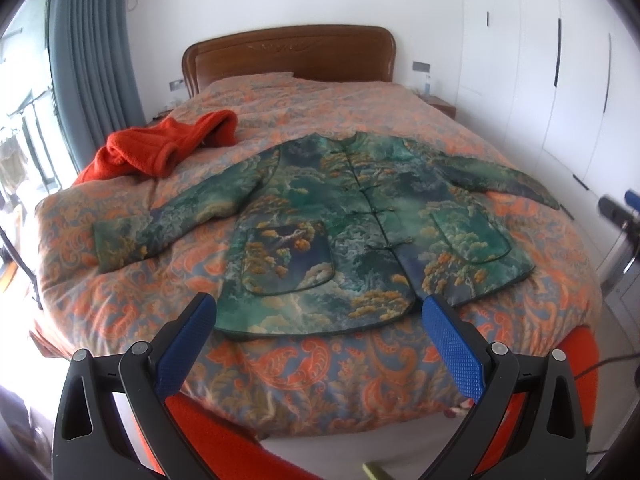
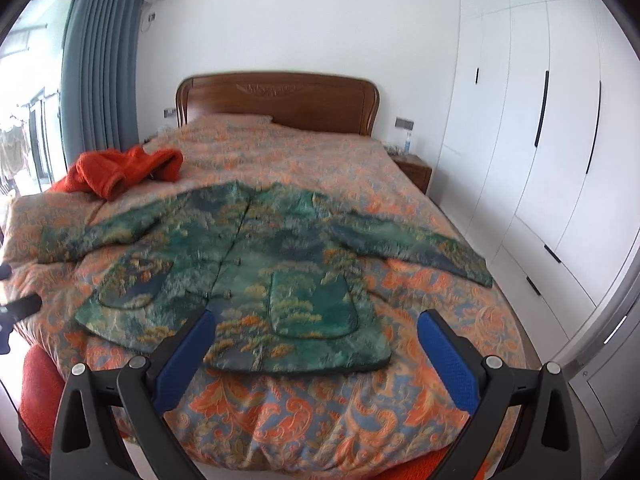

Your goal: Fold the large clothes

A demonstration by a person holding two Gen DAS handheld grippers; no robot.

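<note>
A green patterned jacket (image 1: 360,216) lies flat, front up, on the bed, sleeves spread out to both sides, hem toward me. It also shows in the right wrist view (image 2: 248,272). My left gripper (image 1: 320,308) is open and empty, held above the foot of the bed just short of the jacket's hem. My right gripper (image 2: 316,324) is open and empty, over the hem on the jacket's right half. The right gripper's edge shows in the left wrist view (image 1: 620,208).
The bed has an orange and blue patterned quilt (image 1: 320,364) and a wooden headboard (image 1: 288,54). A crumpled orange garment (image 1: 160,148) lies at the far left of the bed. White wardrobes (image 2: 540,140) stand on the right. A nightstand (image 2: 414,168) stands beside the headboard.
</note>
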